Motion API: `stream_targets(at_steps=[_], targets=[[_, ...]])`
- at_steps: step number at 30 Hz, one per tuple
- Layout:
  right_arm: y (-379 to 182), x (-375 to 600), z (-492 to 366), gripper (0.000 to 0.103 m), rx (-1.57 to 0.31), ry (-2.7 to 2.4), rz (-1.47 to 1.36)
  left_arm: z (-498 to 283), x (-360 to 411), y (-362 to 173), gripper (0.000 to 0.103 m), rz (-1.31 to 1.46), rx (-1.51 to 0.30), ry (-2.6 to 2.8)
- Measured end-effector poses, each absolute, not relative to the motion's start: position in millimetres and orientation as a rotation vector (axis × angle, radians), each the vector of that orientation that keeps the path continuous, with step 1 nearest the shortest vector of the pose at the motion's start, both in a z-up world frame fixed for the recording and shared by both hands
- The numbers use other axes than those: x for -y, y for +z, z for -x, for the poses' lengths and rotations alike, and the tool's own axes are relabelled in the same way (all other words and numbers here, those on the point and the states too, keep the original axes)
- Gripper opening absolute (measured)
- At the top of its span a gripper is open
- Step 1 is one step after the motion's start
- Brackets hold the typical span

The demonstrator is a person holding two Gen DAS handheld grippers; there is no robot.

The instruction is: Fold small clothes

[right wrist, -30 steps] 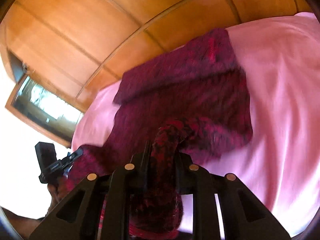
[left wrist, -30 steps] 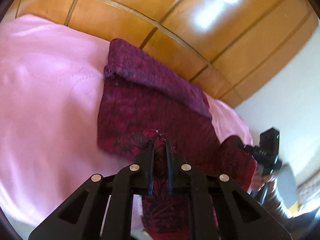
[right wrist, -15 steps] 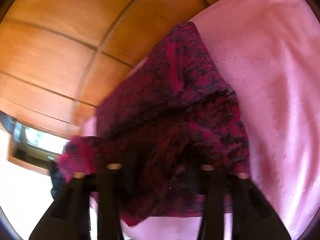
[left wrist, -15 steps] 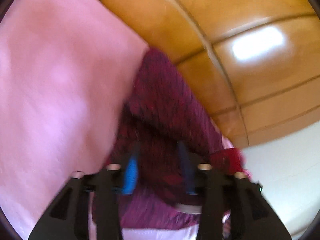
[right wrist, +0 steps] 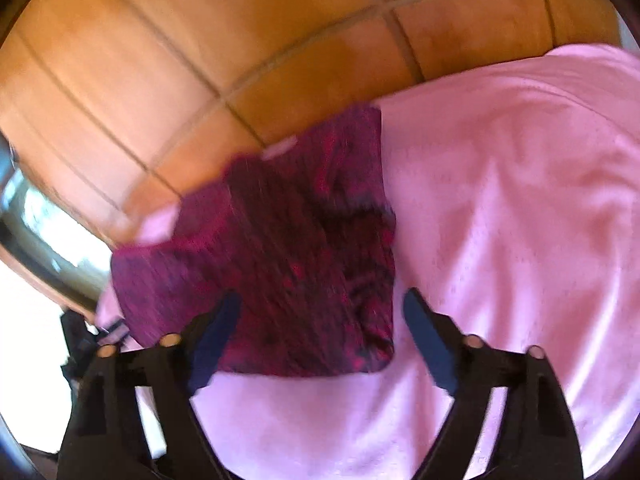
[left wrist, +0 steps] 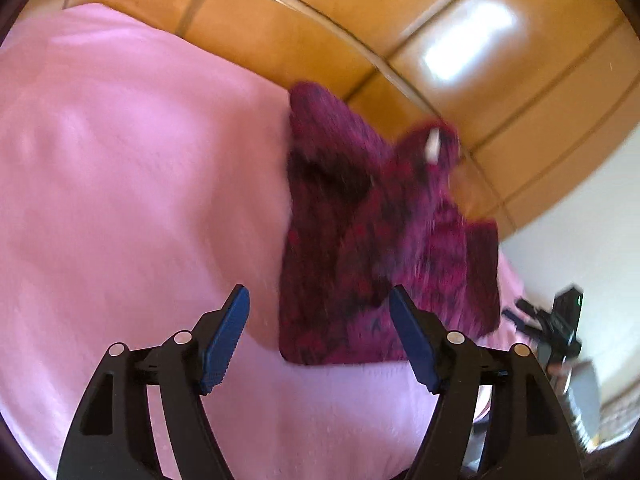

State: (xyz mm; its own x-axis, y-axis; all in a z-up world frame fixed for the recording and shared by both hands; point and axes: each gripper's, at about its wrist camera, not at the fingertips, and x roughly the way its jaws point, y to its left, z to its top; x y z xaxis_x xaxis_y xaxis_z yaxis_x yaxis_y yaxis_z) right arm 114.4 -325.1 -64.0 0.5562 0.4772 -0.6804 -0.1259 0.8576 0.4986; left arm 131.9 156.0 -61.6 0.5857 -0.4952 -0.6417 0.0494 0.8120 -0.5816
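Note:
A dark red and black knitted garment (left wrist: 360,264) lies folded on the pink bedspread (left wrist: 132,184), its far edge bunched up with a white label showing. My left gripper (left wrist: 318,300) hovers just in front of its near left corner, jaws opening, nothing between the blue pads. In the right wrist view the same garment (right wrist: 288,264) lies ahead of my right gripper (right wrist: 322,300), whose jaws are also opening wide and free of the cloth. The right gripper (left wrist: 556,320) shows at the far right of the left wrist view.
A glossy wooden headboard (left wrist: 400,32) of square panels rises just behind the garment. Pink bedspread (right wrist: 520,220) spreads wide to the right in the right wrist view. A window (right wrist: 44,224) and a white wall (left wrist: 592,220) lie beyond the bed's side.
Both grippers were shut on the garment's near edge a second ago. Both have let go and pulled back, and the garment now lies folded over on the bed.

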Motion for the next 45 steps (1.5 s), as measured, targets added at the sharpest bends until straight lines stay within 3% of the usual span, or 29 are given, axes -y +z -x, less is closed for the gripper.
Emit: stream_targets(at_steps=[2,4,5,6,8,10,15,24,29,31,32,33,34,35,36,42,45], targets=[[-79,309,-120,0.065,-0.951,0.354,-0.348,-138,-148,-71,0.071,0.560,-0.905,-0.354],[-92,296,-125,0.051,-0.982,0.356,-0.293,-141,-142,-76,0.071,0.581,-0.908,-0.360],[-98,289,-128,0.050,-0.991,0.345,-0.262,-145,-140,-77,0.062,0.590,-0.910,-0.371],[-101,284,-129,0.043,-0.988,0.329,-0.218,-148,-138,-78,0.037,0.596,-0.917,-0.384],[-104,285,-131,0.025,-0.989,0.309,-0.192,-151,-135,-79,0.018,0.578,-0.953,-0.380],[-97,292,-125,0.014,-0.986,0.315,-0.229,-148,-136,-75,0.013,0.586,-0.950,-0.379],[-78,296,-94,0.012,-0.969,0.360,-0.264,-122,-141,-61,0.011,0.595,-0.926,-0.410],[-62,309,-44,0.011,-0.973,0.421,-0.383,-52,-147,-52,0.011,0.642,-0.950,-0.434],[-79,315,-33,0.012,-1.050,0.395,-0.372,-19,-136,-61,0.014,0.608,-1.025,-0.419],[-83,309,-42,0.022,-1.061,0.371,-0.350,-21,-128,-53,0.017,0.508,-1.034,-0.364],[-82,306,-46,0.026,-1.057,0.356,-0.334,-24,-125,-46,0.026,0.461,-1.021,-0.349],[-77,301,-51,0.047,-1.038,0.335,-0.309,-23,-124,-39,0.031,0.432,-1.004,-0.337],[-70,295,-55,0.065,-1.007,0.323,-0.282,-24,-126,-32,0.044,0.391,-0.970,-0.319],[-62,288,-59,0.067,-0.964,0.313,-0.247,-24,-126,-23,0.054,0.365,-0.941,-0.311],[-55,286,-55,0.067,-0.932,0.315,-0.208,-28,-125,-13,0.057,0.329,-0.903,-0.300],[-32,241,-66,0.068,-0.776,0.303,0.033,-58,-107,1,0.057,0.171,-0.854,-0.288],[-40,221,-81,0.062,-0.763,0.281,0.112,-74,-102,-8,0.057,0.156,-0.876,-0.297]])
